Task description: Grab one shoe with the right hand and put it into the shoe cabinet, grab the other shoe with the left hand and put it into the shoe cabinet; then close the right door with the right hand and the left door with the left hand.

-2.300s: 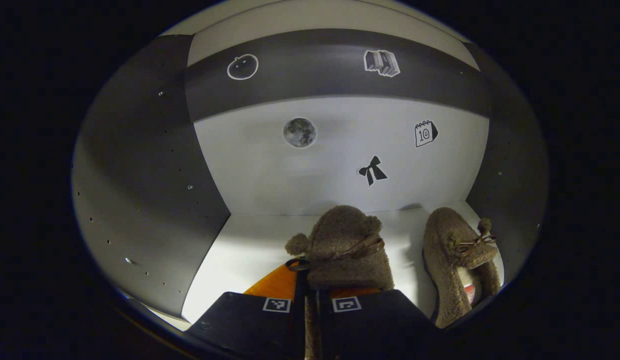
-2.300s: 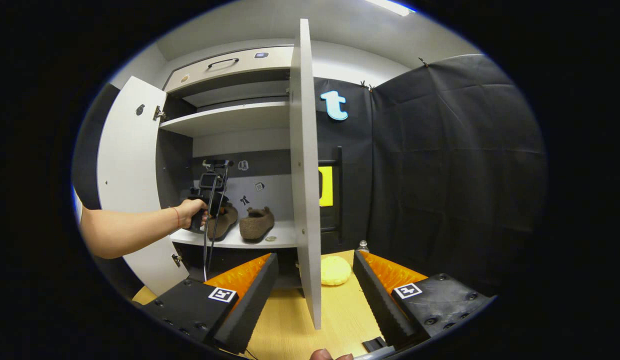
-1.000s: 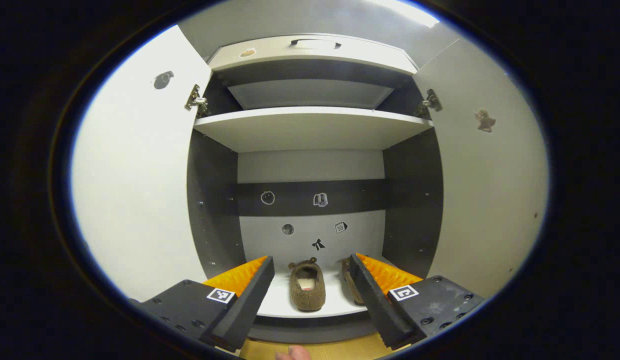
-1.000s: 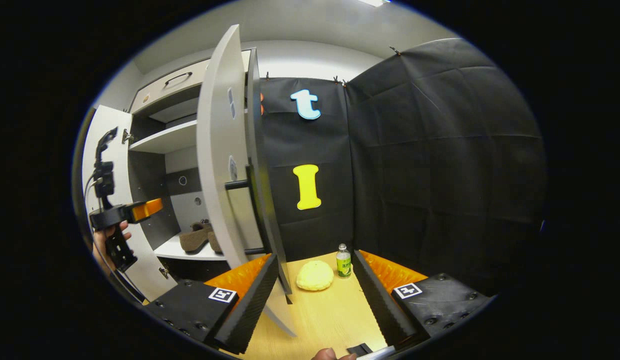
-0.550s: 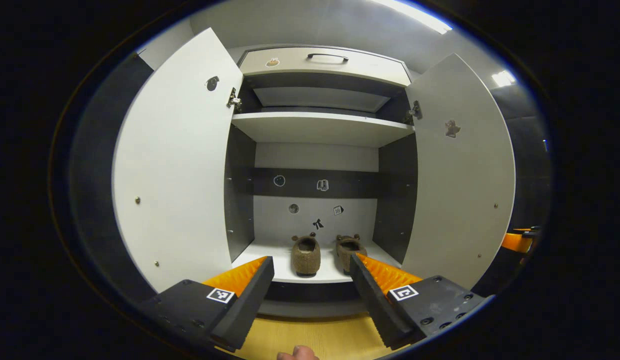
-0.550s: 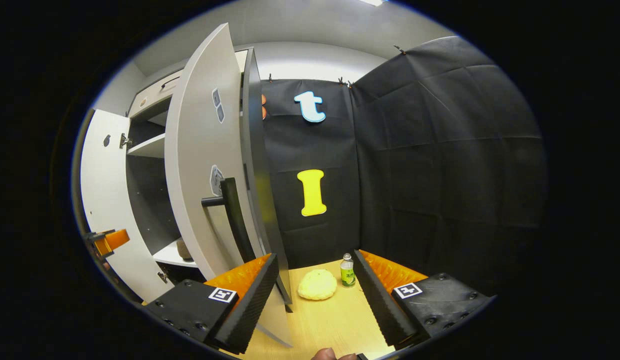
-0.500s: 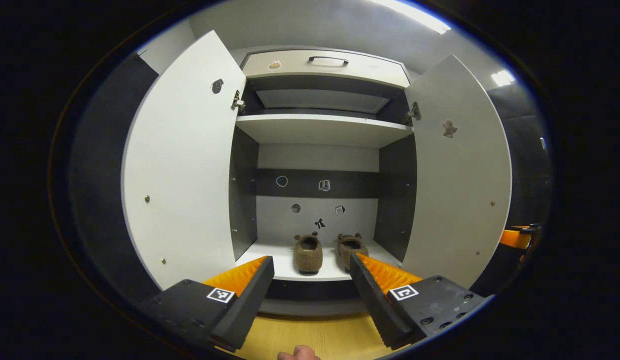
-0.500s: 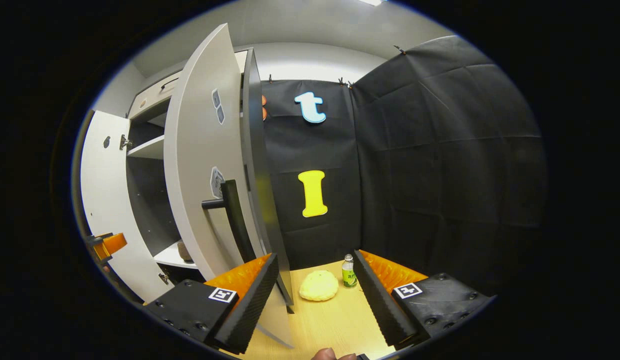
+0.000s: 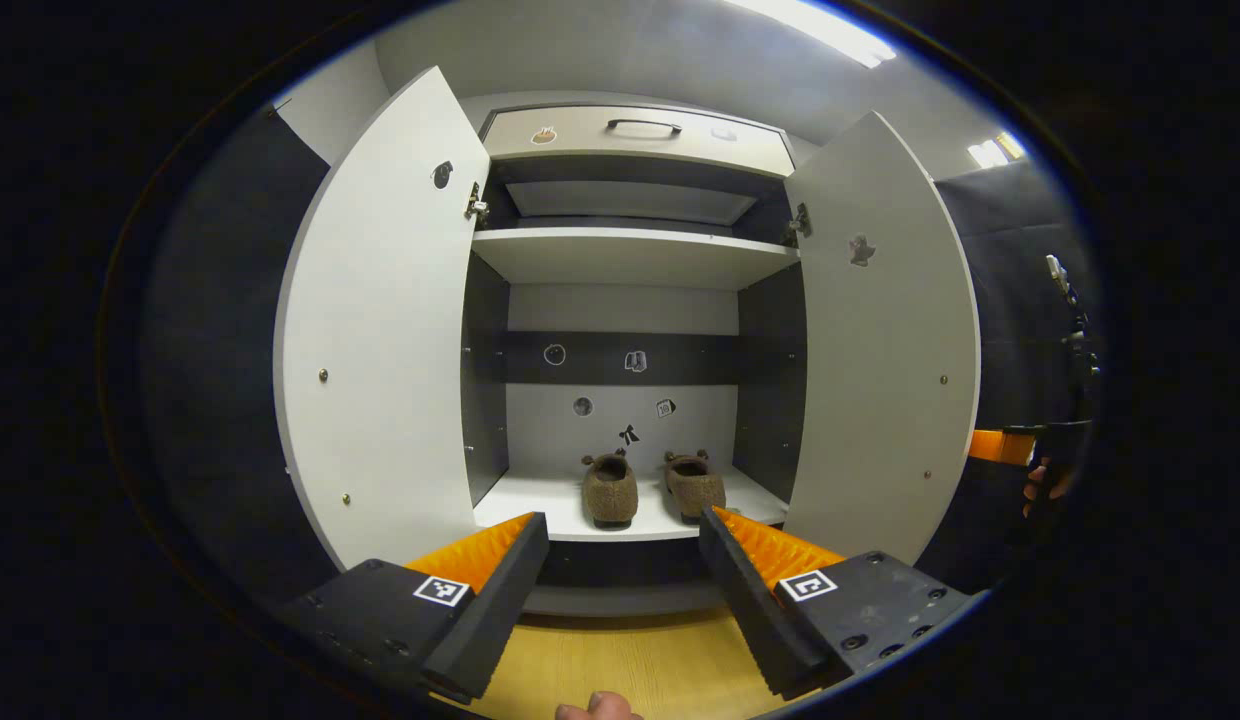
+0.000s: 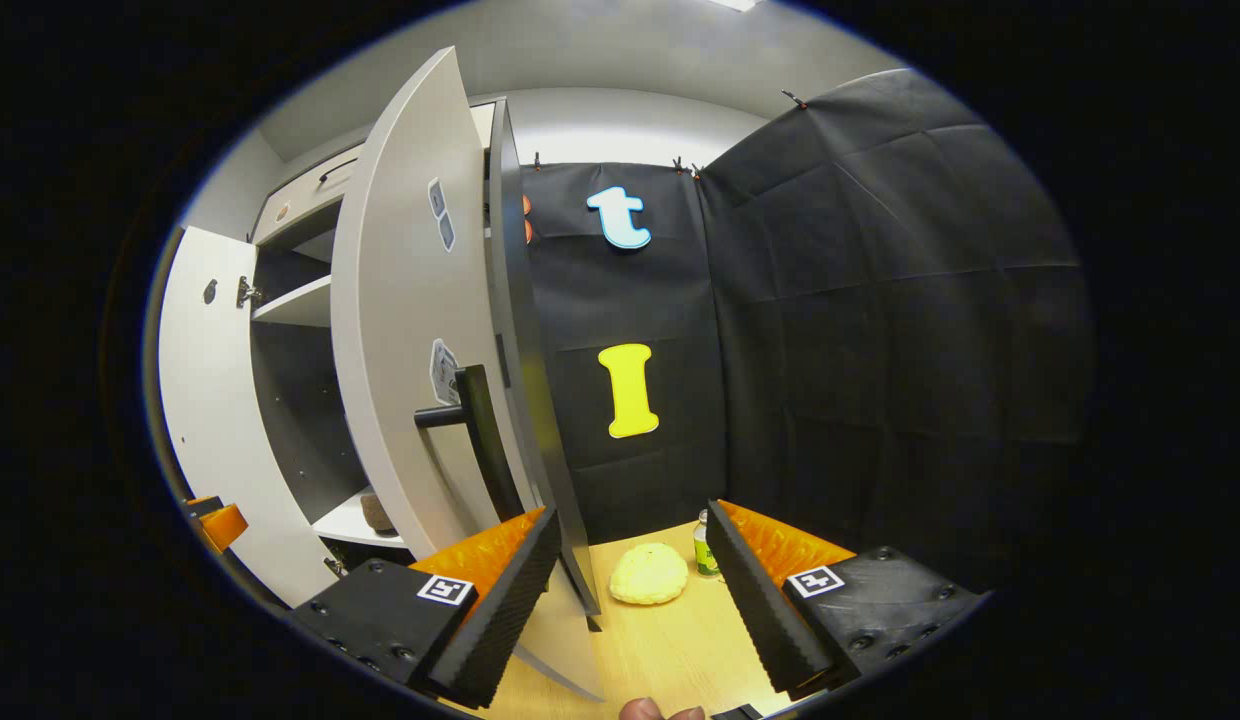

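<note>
With both shoes [image 9: 652, 487] lying side by side on the cabinet's [image 9: 635, 255] lower shelf, toes to the back wall, what remained to handle was the two doors. Each looked a stiff, flat panel hung on hinges, likely light to swing and in little danger from a firm push, though it might bounce back off the frame if shoved hard. The right door [image 10: 405, 330] stood wide open, edge-on in the right gripper view, with a dark bar handle [image 10: 472, 435] on its outer face; that handle, or the free edge well away from the hinges, seemed the best place to press. The left door [image 9: 385, 320] also stood wide open, its inner face bare. The right gripper [image 10: 630, 590] hung just beside its door, fingers spread wide and holding nothing, apparently touching nothing. The left gripper [image 9: 623, 590] hovered over the bench [image 9: 635, 665] in front of the cabinet, well back from the shelf, its fingers likewise wide apart and empty.
</note>
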Action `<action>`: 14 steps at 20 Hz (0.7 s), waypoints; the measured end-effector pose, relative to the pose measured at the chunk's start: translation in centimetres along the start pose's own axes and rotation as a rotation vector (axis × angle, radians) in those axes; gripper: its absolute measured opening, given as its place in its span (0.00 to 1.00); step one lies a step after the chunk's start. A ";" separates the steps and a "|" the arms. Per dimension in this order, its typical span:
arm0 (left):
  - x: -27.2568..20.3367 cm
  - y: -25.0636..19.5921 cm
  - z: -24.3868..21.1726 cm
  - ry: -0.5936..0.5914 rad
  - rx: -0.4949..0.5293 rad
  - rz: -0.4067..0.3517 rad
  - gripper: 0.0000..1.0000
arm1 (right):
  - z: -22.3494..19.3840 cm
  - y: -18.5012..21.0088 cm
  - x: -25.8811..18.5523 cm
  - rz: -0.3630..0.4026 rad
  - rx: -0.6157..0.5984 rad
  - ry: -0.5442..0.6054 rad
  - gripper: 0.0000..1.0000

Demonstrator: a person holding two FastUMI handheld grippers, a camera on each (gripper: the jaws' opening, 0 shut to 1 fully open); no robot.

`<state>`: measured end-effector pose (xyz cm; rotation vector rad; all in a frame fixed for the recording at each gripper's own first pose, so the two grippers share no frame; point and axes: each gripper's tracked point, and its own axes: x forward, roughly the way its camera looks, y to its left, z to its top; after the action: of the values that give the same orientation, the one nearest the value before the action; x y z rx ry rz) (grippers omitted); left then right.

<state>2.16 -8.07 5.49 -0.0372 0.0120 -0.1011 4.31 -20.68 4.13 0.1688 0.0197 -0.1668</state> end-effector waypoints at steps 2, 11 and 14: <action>-0.2 0.9 -0.5 0.003 0.009 0.005 0.96 | -0.1 0.6 -0.4 -0.010 -0.010 -0.002 1.00; -1.4 4.3 -2.0 0.034 -0.007 0.026 0.97 | -1.3 6.9 -1.7 0.076 -0.015 0.016 0.98; -1.9 5.4 -2.3 0.044 -0.012 0.039 0.96 | -2.0 9.3 -1.6 0.121 0.005 0.031 0.98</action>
<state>0.78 -2.56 2.97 -0.0467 0.0571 -0.0628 4.24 -11.02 3.80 0.1772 0.0399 -0.0435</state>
